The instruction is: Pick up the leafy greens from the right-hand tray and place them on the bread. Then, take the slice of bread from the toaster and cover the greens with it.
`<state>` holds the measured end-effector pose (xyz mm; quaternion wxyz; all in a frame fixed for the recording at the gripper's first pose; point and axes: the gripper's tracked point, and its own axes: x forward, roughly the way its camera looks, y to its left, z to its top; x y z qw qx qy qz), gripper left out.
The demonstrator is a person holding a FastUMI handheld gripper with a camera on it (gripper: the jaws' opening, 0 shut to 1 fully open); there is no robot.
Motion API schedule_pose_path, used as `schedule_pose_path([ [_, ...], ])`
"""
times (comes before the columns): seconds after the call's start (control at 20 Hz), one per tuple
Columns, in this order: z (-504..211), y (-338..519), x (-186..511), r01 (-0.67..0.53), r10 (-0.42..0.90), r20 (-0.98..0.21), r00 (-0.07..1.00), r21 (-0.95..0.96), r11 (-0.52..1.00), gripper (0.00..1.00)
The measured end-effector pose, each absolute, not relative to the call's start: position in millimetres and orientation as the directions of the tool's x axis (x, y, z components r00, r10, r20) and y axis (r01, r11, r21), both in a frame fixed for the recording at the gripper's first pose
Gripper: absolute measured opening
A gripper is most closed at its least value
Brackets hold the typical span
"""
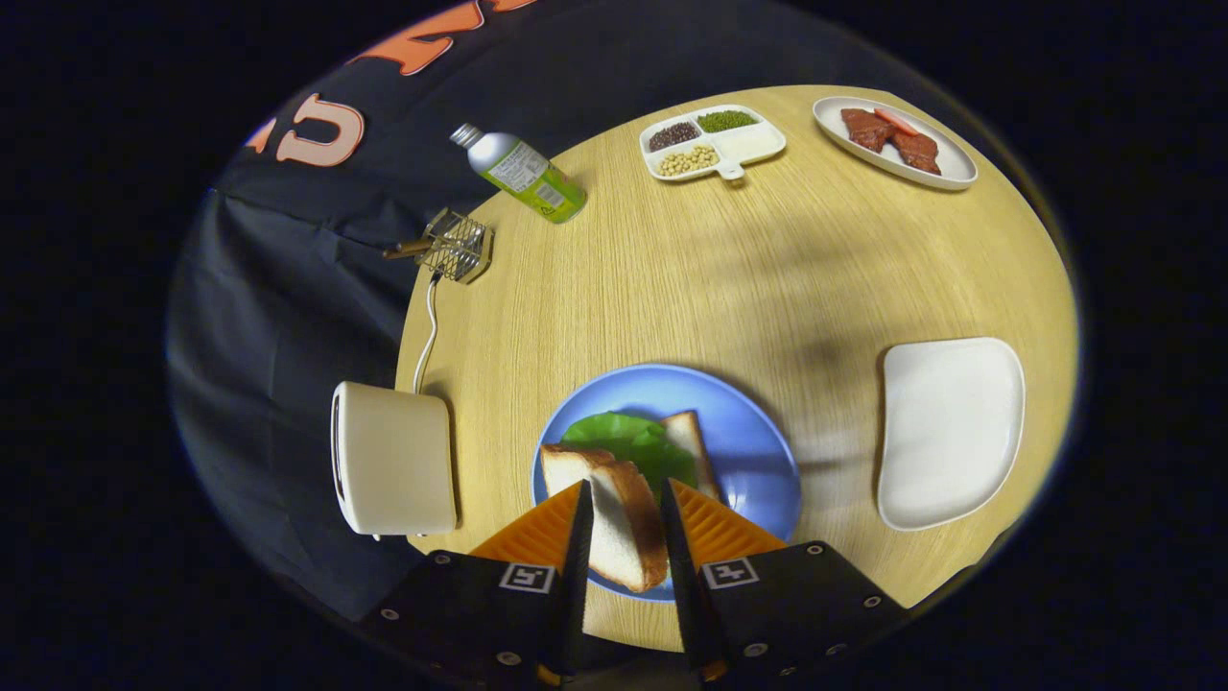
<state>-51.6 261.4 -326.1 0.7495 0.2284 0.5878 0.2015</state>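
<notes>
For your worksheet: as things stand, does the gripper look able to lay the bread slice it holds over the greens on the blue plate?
Probably yes. The gripper is shut on the bread slice, held on edge just above the greens, which lie on the lower slice on the blue plate. Nothing stands between them.

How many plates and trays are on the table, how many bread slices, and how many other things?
Plates and trays: 4 (blue plate, white tray, divided dish, meat plate)
Bread slices: 2 (held slice between the gripper fingers, bottom slice under the greens)
Other things: 3 (toaster, bottle, wire rack)
Total: 9
</notes>
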Motion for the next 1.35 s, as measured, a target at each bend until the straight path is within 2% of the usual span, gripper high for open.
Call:
schedule_pose_path([
  [0.1,-318,256,-42,-0.049,0.55,-0.782,0.291,0.562,0.825,0.52],
  [0.35,-266,234,-15,-0.132,0.504,-0.712,0.489,0.51,0.85,0.61],
  [0.55,-202,198,19,-0.177,0.418,-0.594,0.687,0.421,0.89,0.7],
  [0.75,-135,159,45,-0.164,0.303,-0.445,0.843,0.324,0.932,0.82],
  [0.95,-64,136,41,-0.186,0.26,-0.303,0.917,0.252,0.95,0.88],
  [1.1,0,121,40,-0.194,0.217,-0.136,0.967,0.162,0.967,0.9],
  [1.2,27,103,47,-0.14,0.142,-0.031,0.989,0.049,0.989,0.91],
  [1.35,49,94,36,-0.099,0.099,0.019,0.995,-0.017,0.995,0.92],
])
